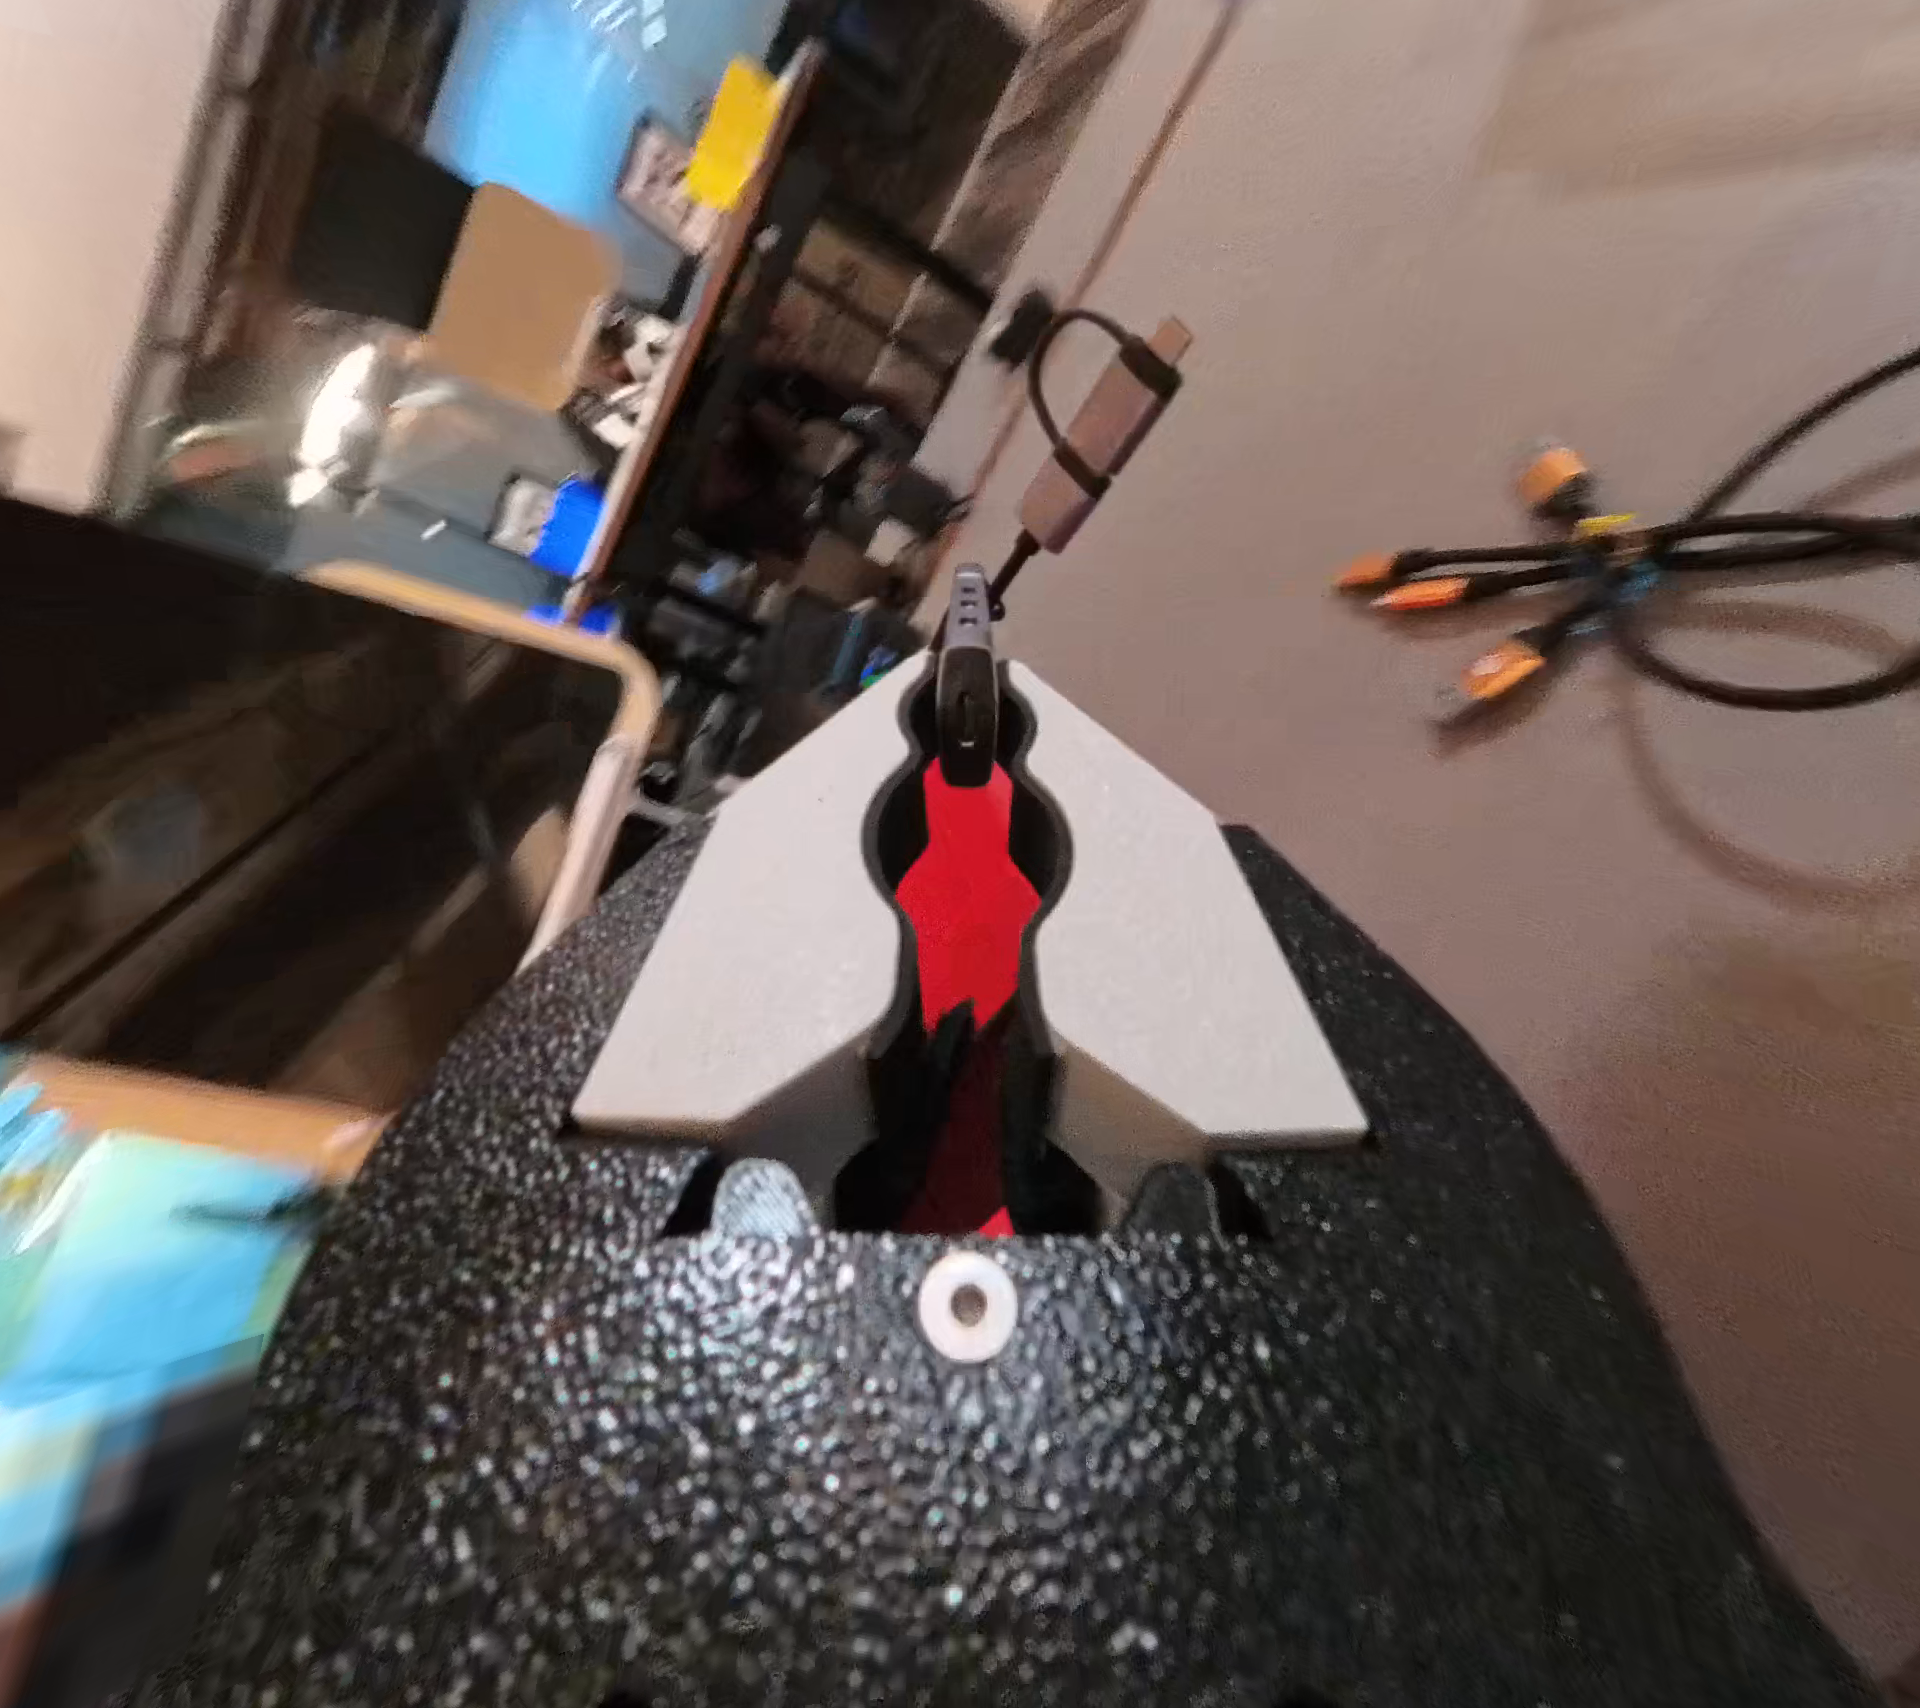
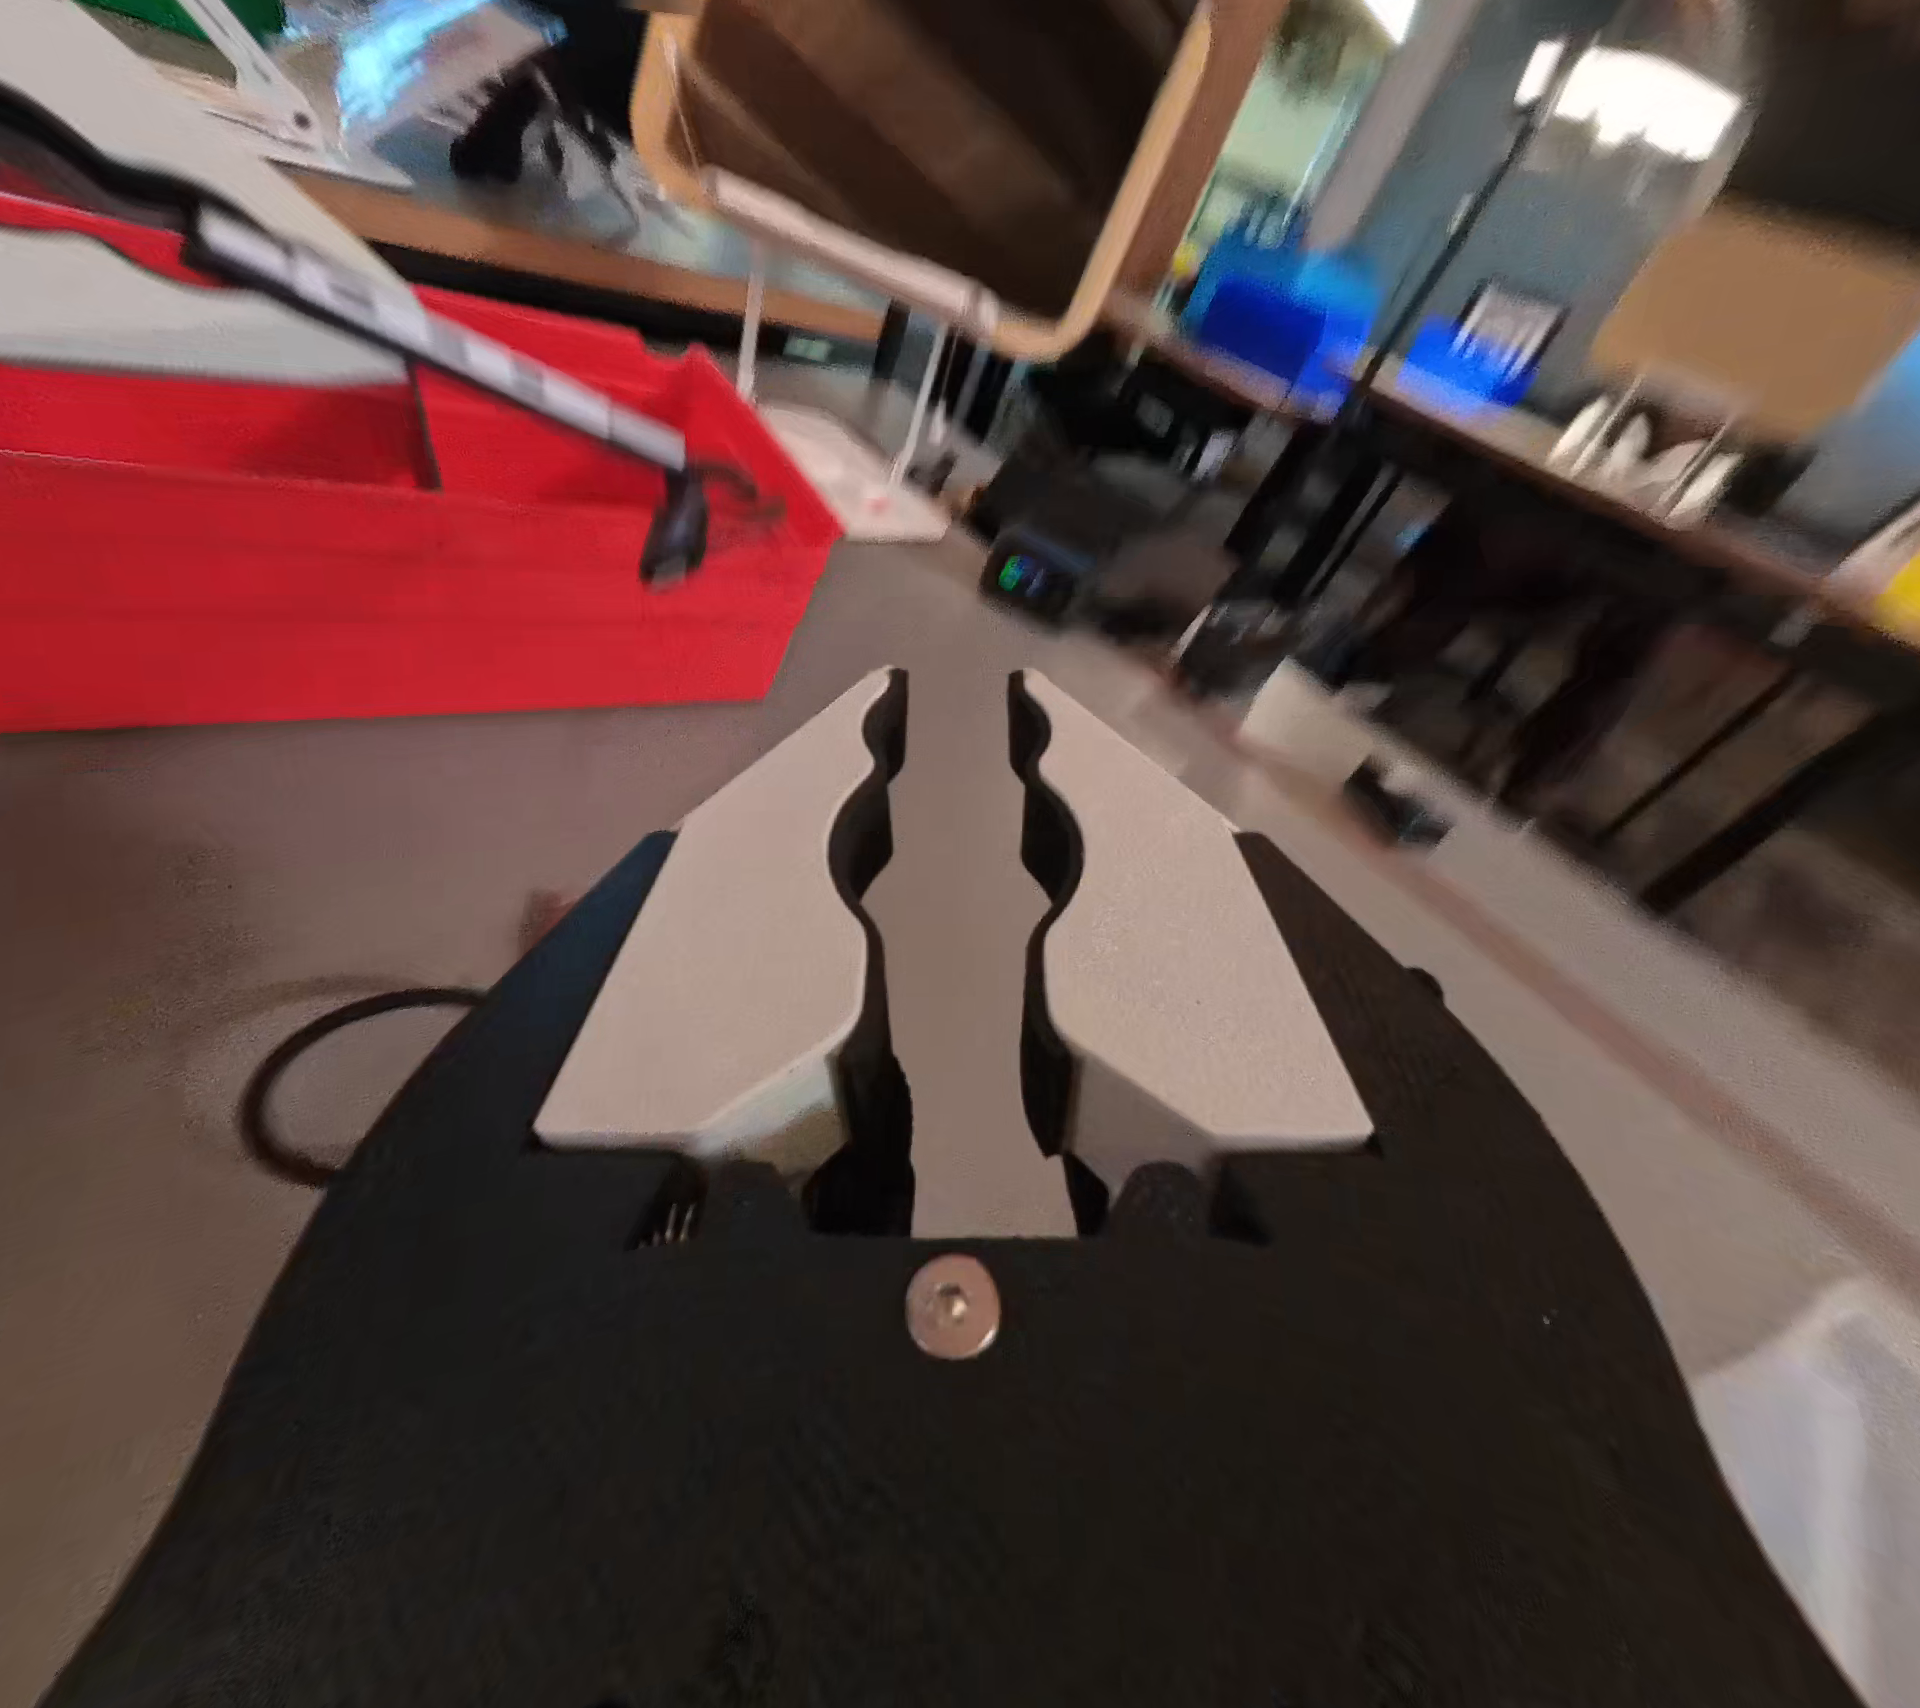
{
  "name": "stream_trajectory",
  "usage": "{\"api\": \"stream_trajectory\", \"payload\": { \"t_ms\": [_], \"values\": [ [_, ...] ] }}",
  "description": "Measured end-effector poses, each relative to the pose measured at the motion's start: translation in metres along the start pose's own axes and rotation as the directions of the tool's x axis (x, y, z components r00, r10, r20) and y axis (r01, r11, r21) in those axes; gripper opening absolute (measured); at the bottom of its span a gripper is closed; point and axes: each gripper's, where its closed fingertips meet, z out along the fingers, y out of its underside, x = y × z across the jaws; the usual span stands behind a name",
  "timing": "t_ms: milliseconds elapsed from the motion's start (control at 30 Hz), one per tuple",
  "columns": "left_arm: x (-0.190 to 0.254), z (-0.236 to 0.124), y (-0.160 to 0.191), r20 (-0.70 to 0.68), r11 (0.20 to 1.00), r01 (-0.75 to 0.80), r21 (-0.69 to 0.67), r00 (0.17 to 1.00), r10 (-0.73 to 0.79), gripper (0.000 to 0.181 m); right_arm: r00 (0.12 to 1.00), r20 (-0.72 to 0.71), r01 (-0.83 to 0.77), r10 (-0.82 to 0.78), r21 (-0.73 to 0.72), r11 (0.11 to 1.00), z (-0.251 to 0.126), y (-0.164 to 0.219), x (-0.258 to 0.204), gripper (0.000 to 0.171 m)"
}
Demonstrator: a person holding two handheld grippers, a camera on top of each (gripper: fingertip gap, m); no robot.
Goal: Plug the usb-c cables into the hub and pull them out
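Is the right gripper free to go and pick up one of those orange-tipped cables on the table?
Probably yes. The right gripper has its jaws apart with nothing between them. The orange-tipped cables lie loose on the open table, uncovered. They don't show in the right wrist view, though, so how far off they are is unclear.

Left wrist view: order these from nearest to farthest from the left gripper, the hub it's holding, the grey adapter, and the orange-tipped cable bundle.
1. The hub, pinched at the tips of the left gripper.
2. The grey adapter, just beyond, slightly right.
3. The orange-tipped cable bundle, far right on the table.
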Motion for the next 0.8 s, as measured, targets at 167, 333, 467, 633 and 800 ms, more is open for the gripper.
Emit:
{"api": "stream_trajectory", "payload": {
  "t_ms": [167,333,467,633,800],
  "values": [
    [-0.009,0.002,-0.001,0.078,1.0,-0.007,-0.01,0.997,0.008,0.008,0.917,0.156,-0.27,0.367,-0.433,0.86,0.025,0.094,-0.052,0.016],
    [0.003,0.005,-0.017,0.062,0.998,-0.048,0.045,0.997,0.045,0.008,0.824,0.18,-0.321,0.537,-0.633,0.704,0.04,0.137,-0.086,0.019],
    [0.007,0.006,-0.021,0.054,0.996,-0.06,0.061,0.997,0.057,0.008,0.765,0.159,-0.385,0.624,-0.664,0.641,0.051,0.142,-0.093,0.02],
    [0.014,0.008,-0.02,0.028,0.996,-0.061,0.065,0.998,0.059,0.008,0.819,0.143,-0.336,0.556,-0.665,0.666,0.056,0.147,-0.085,0.004],
    [0.037,0.019,-0.033,-0.024,0.997,-0.032,0.064,0.999,0.034,0.008,0.876,0.225,-0.199,0.426,-0.636,0.746,0.025,0.136,-0.075,0.001]
  ]
}}
